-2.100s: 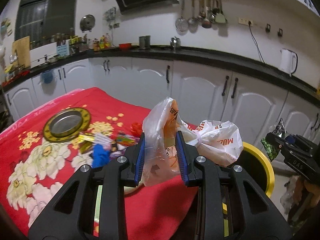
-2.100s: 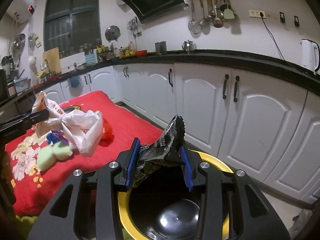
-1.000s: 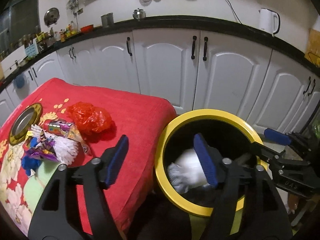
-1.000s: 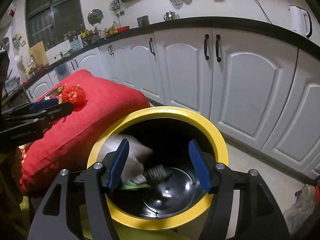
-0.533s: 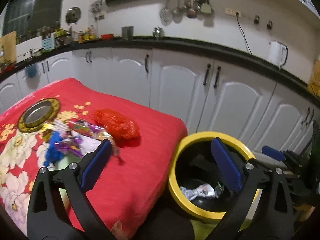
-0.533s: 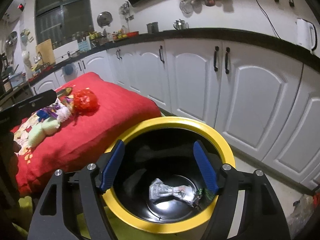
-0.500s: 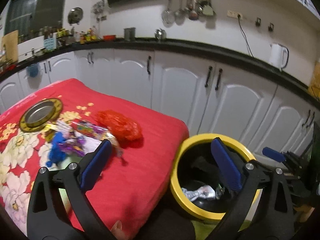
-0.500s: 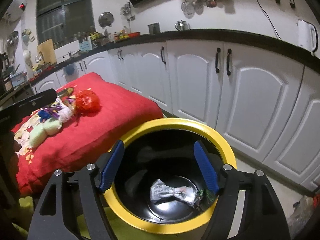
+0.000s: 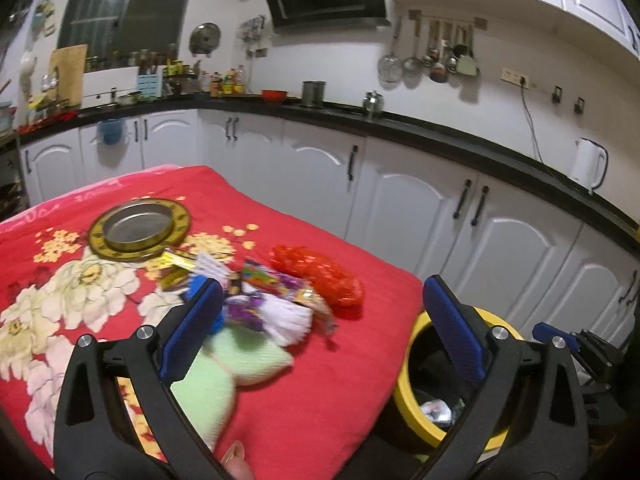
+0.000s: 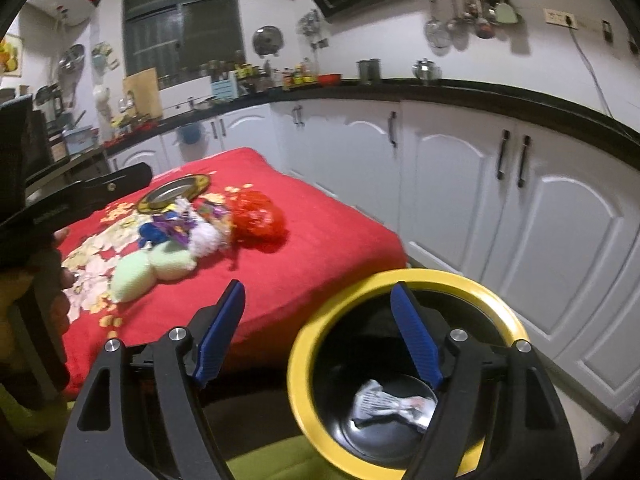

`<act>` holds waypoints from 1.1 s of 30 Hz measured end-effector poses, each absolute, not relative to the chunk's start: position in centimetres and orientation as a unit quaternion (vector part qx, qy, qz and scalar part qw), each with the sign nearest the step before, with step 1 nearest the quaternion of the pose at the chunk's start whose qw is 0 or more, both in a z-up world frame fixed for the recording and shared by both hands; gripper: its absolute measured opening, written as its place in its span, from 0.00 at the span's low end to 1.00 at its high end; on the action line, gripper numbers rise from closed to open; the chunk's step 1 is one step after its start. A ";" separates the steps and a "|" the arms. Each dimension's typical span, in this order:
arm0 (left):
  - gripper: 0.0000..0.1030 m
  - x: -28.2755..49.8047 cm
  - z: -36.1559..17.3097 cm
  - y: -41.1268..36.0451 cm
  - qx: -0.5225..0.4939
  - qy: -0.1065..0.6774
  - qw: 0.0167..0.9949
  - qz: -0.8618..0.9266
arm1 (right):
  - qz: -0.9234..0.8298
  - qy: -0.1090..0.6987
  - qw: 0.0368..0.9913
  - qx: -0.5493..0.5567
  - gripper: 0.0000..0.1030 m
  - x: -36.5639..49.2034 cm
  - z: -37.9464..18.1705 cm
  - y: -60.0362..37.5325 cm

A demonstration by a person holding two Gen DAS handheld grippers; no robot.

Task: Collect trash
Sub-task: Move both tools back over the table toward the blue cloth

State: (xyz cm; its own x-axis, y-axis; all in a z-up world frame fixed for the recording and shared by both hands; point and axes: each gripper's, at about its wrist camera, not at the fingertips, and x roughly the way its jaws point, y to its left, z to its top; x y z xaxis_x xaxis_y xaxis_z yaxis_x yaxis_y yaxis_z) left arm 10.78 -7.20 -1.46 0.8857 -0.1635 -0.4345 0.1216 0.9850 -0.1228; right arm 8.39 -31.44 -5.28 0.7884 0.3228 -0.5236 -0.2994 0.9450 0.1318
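Left gripper (image 9: pixel 320 316): blue-padded fingers spread wide, nothing between them; held above the near edge of the red flowered cloth (image 9: pixel 80 280).

Right gripper (image 10: pixel 320 328): fingers likewise spread wide and empty; held over the near rim of the yellow-rimmed bin (image 10: pixel 304 364), its right finger in front of the bin's mouth.

Bin contents: one crumpled white plastic bag (image 10: pixel 384 404) lying on the black bottom. Bin stands on the floor just beside the cloth-covered table's corner.

Trash on the cloth, in one loose cluster:
- red mesh bag (image 9: pixel 320 276), nearest the bin side;
- colourful snack wrapper (image 9: pixel 276 284), touching the mesh bag;
- white shredded tuft (image 9: pixel 286 320);
- blue scrap (image 10: pixel 152 232) and purple scrap (image 9: pixel 244 312);
- two pale green sponges (image 9: pixel 224 372), side by side, closest to the left gripper.

Beyond the cluster: round metal plate with gold rim (image 9: pixel 138 230), flat on the cloth. Behind: white cabinets (image 9: pixel 400 200) under a black counter.
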 end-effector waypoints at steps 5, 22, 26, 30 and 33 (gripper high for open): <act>0.89 11.0 -1.3 -4.5 -0.053 0.228 0.971 -0.048 | 0.193 0.274 0.942 0.007 0.71 8.8 -4.5 -29.0; 0.67 14.1 -3.5 5.0 -0.110 0.319 0.941 -0.022 | 0.305 0.271 0.912 -0.032 0.58 12.8 -3.5 -20.5; 0.57 15.0 -4.3 6.1 -0.139 0.340 0.929 -0.039 | 0.331 0.281 0.899 -0.053 0.50 14.0 -4.1 -17.9; 0.50 15.8 -5.3 7.0 -0.178 0.355 0.916 -0.056 | 0.352 0.286 0.888 -0.079 0.41 15.3 -5.0 -15.5; 0.50 16.3 -5.8 7.1 -0.193 0.363 0.908 -0.076 | 0.359 0.295 0.881 -0.087 0.34 16.4 -5.8 -14.2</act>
State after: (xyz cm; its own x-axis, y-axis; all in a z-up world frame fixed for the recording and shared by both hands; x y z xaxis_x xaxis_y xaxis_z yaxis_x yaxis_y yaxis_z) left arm 16.26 7.14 -5.80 0.7244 -0.2792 -0.6303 -0.0016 0.9136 -0.4066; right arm 16.42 -14.16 -5.82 0.5680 0.5810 -0.5830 -0.6837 0.7274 0.0588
